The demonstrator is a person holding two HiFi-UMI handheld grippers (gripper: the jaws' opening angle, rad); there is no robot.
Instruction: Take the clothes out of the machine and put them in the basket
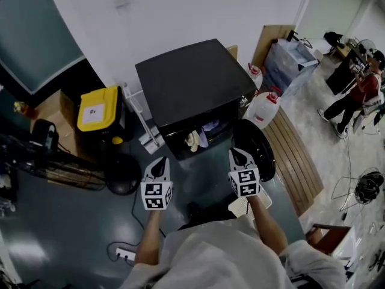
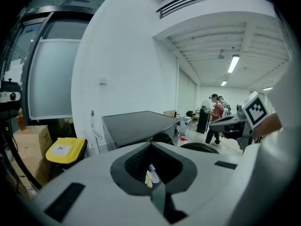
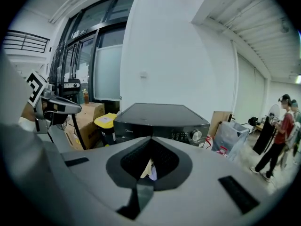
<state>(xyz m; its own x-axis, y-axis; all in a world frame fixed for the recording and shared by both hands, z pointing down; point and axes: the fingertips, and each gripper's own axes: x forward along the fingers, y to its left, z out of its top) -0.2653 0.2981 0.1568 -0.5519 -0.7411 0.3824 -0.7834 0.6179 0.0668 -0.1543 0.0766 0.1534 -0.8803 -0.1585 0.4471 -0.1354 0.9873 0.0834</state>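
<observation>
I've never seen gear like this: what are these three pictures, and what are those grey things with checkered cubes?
No robot here: a person wears a head camera and holds a two-jaw gripper in each hand. The downward picture is from the head; it shows the left gripper and right gripper before a black washing machine, its door open, clothes inside. The other two pictures come from cameras riding on each gripper, looking along its jaws. Both grippers are shut and empty.

My left gripper point(image 1: 162, 161) and right gripper point(image 1: 237, 153) are pale grey with dark pointed noses. Each bears a white cube point(image 1: 156, 195) printed with black square markers. I wear a loose white shirt point(image 1: 222, 257).
</observation>
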